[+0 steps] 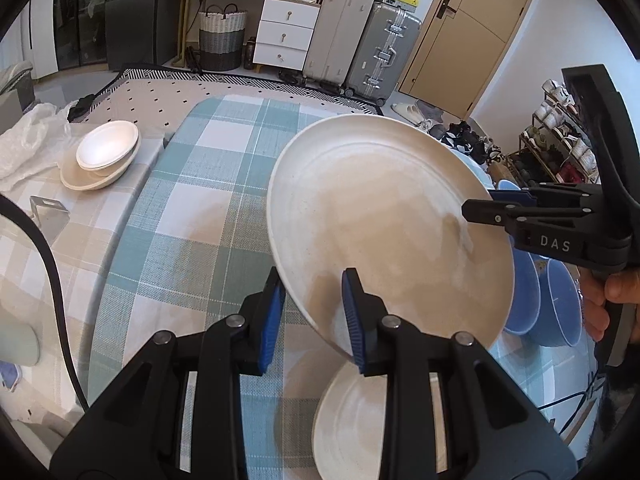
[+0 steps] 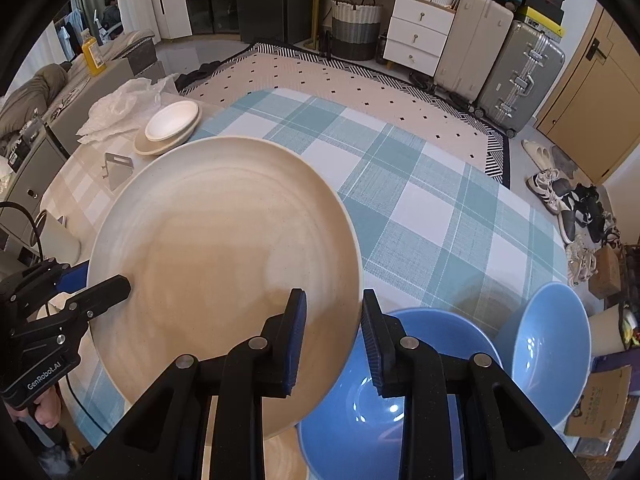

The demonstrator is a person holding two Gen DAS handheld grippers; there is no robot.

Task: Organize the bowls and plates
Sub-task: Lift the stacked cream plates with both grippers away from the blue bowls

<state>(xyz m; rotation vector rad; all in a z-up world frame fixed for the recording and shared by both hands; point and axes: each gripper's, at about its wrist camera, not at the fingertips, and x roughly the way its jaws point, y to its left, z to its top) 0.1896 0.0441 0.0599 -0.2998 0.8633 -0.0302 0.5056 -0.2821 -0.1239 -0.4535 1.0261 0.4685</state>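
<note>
A large cream plate (image 1: 384, 216) (image 2: 224, 264) hangs tilted above the checked tablecloth. My left gripper (image 1: 314, 320) straddles its near rim, one blue pad under and one over, with a gap. It appears at the plate's left edge in the right wrist view (image 2: 100, 282). My right gripper (image 2: 332, 340) straddles the opposite rim, jaws apart; it shows in the left wrist view (image 1: 480, 204). Another cream plate (image 1: 352, 420) lies below. Two blue bowls (image 2: 360, 400) (image 2: 552, 352) sit at the right. A white bowl stacked on a cream plate (image 1: 106, 152) (image 2: 170, 124) sits far left.
A metal bracket (image 1: 48, 216) (image 2: 116, 168) and crumpled white plastic (image 1: 28, 136) lie near the far-left stack. A black cable (image 1: 52, 264) runs along the left. The table's right edge drops to the floor with shoes (image 2: 572, 204).
</note>
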